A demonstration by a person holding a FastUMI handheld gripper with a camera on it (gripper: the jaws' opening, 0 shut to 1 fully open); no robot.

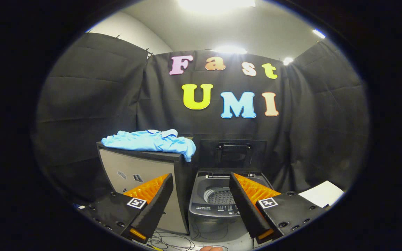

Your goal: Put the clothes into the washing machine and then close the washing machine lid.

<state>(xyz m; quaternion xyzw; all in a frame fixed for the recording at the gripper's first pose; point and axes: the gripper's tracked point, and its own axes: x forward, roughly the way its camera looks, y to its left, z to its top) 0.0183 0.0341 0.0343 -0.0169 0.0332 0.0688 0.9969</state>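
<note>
**Entry: approach to the shirt, gripper empty**

1. Gripper (201,195). Two ridged fingers spread wide, nothing between them. Held well back from the work, pointing at the machine.

2. Loose dark cables on the pale floor (173,240), just below the fingers. Judged a snag risk only if the gripper dips low.

3. Small grey top-loading washing machine (211,209), seen between the fingers and beyond them. Perforated metal drum (220,196) visible and, as far as can be told, empty.

4. Dark flat washing machine lid (233,153), standing upright behind the drum opening, handle facing forward.

5. Tall cabinet with pale front panel and dark top (141,170), just beside the machine on its left side as viewed.

6. Light blue collared shirt (152,141), lying crumpled on the cabinet top, one end drooping over the corner nearest the machine. Well apart from the gripper.

Handling note, as judgement: raise the gripper, keep the fingers wide, and come at the drooping end or a thick fold near the collar, pinching several layers so the cloth does not slip. Lift clear of the cabinet edge before swinging across to the drum; the lid follows later.
</note>
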